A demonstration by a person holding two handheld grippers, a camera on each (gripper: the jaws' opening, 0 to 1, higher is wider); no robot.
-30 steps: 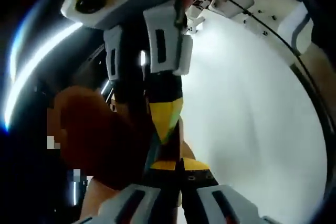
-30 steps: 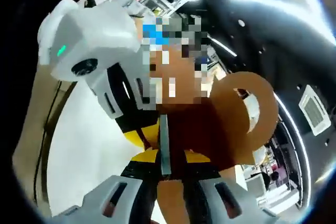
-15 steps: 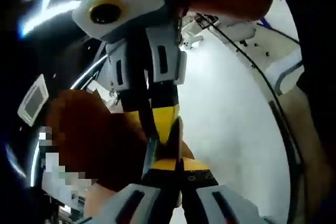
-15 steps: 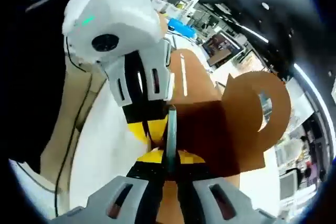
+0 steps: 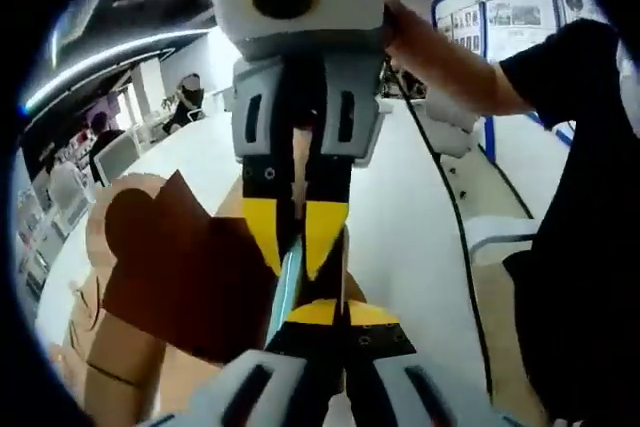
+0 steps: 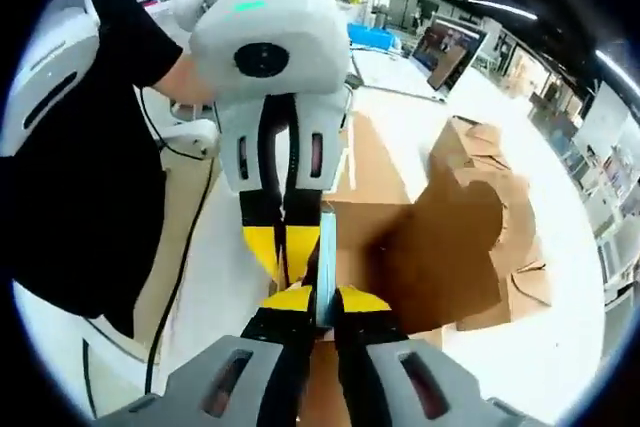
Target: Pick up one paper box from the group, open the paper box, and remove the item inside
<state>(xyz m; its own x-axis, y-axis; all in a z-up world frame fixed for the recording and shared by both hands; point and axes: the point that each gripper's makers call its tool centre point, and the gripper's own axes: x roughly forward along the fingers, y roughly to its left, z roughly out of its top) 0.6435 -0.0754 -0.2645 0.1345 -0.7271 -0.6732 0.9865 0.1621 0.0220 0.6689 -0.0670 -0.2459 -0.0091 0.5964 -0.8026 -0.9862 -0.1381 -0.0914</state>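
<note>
1. You hold the open paper box (image 5: 190,277) in the air between your two grippers, above the white desk (image 5: 410,237). Its brown inside is shadowed, and you cannot tell whether anything lies in it.
2. A thin pale-blue sheet edge (image 5: 285,287) stands at the box's rim, and both sets of fingers meet on it from opposite sides.
3. Your left gripper (image 5: 335,315) is clenched on that rim edge, its yellow-tipped black fingers pressed together with the sheet between them.
4. Your right gripper (image 6: 318,299) is likewise pinched on the same edge. In each view, the other gripper comes down from the top, its yellow fingertips nearly touching that view's own.
5. The box is plain brown cardboard, matte, with a rounded tuck flap (image 6: 480,217) standing open off to one side.
6. More brown paper boxes (image 6: 505,247) lie on the desk beyond the flap, some with loose flaps.
7. A black cable (image 5: 455,237) trails across the smooth desk surface. A person's black sleeve (image 6: 90,177) is close beside the grippers.
</note>
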